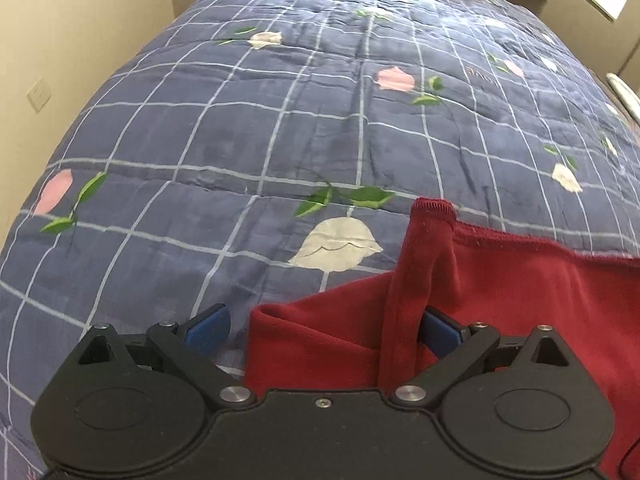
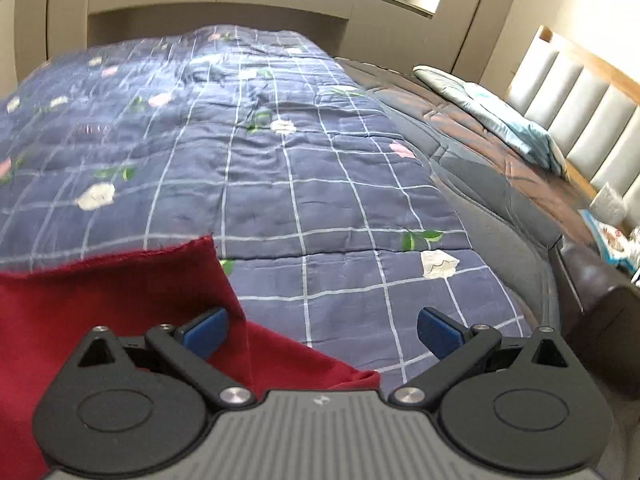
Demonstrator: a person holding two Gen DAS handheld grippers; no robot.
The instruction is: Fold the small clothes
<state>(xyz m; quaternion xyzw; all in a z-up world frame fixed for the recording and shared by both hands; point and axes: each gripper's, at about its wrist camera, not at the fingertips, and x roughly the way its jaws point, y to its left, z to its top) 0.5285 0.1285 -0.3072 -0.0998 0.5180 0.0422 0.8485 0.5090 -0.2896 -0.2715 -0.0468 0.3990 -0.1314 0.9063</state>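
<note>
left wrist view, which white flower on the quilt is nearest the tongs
The large white flower just ahead of the left tongs, beside the red garment. The other white ones lie farther up the quilt.

— What's on your right wrist camera?
— My right gripper [image 2: 322,330] is spread wide over the blue checked quilt [image 2: 304,200]. The red garment [image 2: 100,300] lies against my left blue finger pad [image 2: 206,330].

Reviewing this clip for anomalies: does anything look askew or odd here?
Nothing is spilled or damaged. The red garment lies rumpled on the blue quilt, one strip standing up between the open left gripper fingers. The right gripper is open too, over the garment's edge.
</note>
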